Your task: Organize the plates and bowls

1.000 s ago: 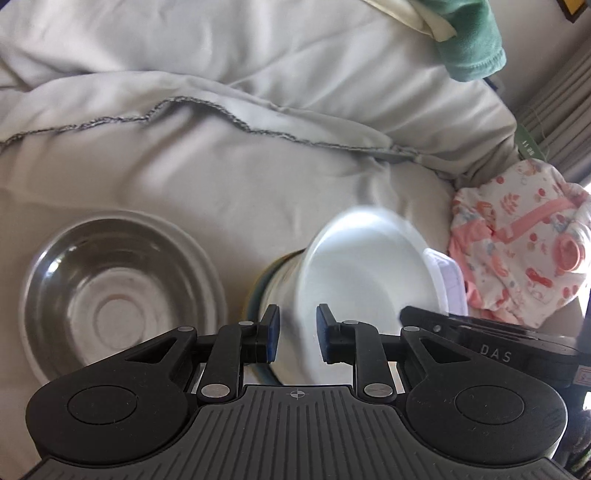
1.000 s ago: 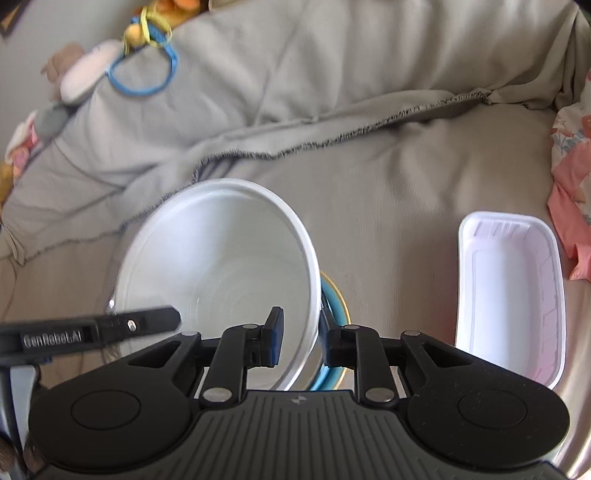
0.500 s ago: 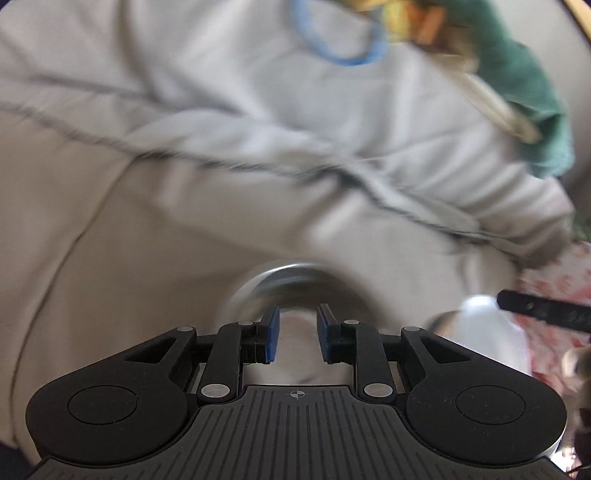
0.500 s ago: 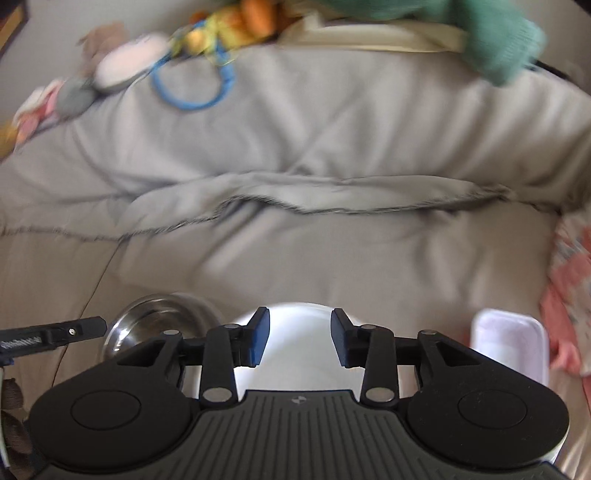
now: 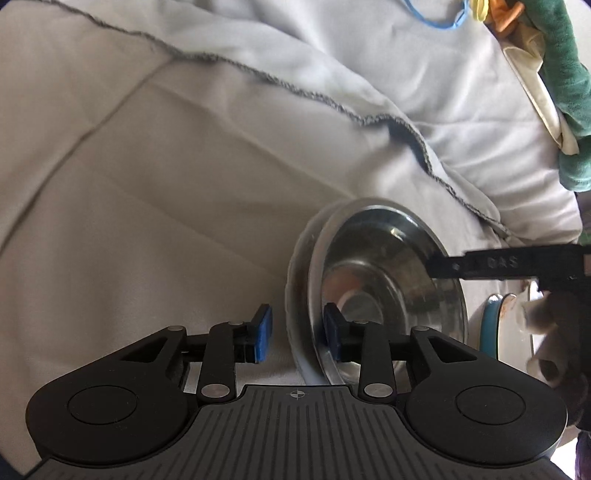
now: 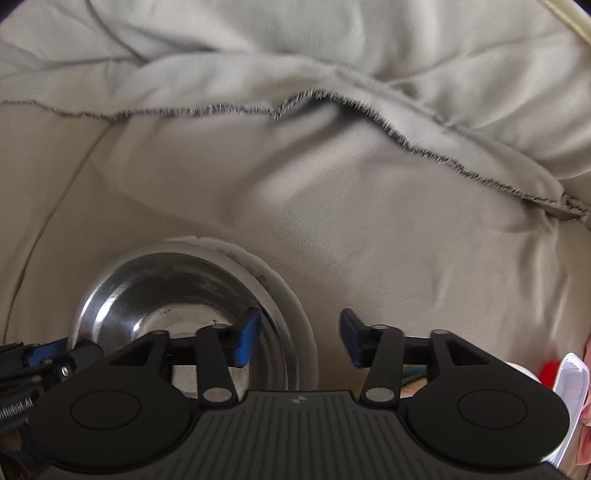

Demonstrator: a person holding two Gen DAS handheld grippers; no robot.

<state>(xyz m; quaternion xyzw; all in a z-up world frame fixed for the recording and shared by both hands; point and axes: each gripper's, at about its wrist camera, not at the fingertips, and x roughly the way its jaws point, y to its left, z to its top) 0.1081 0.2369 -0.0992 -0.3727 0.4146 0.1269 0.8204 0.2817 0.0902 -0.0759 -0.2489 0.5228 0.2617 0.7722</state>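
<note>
Grippers angled down, left gripper [image 5: 297, 338] fingers opening astride steel bowl [image 5: 388, 280] rim, right gripper [image 6: 297, 341] opening, empty.

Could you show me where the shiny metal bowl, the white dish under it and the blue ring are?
metal bowl [image 6: 177, 295], right wrist view, on its inner wall.
white dish [image 6: 295, 314], right wrist view, on the rim showing beside the bowl.
blue ring [image 5: 436, 24], left wrist view, on its lower curve.
</note>
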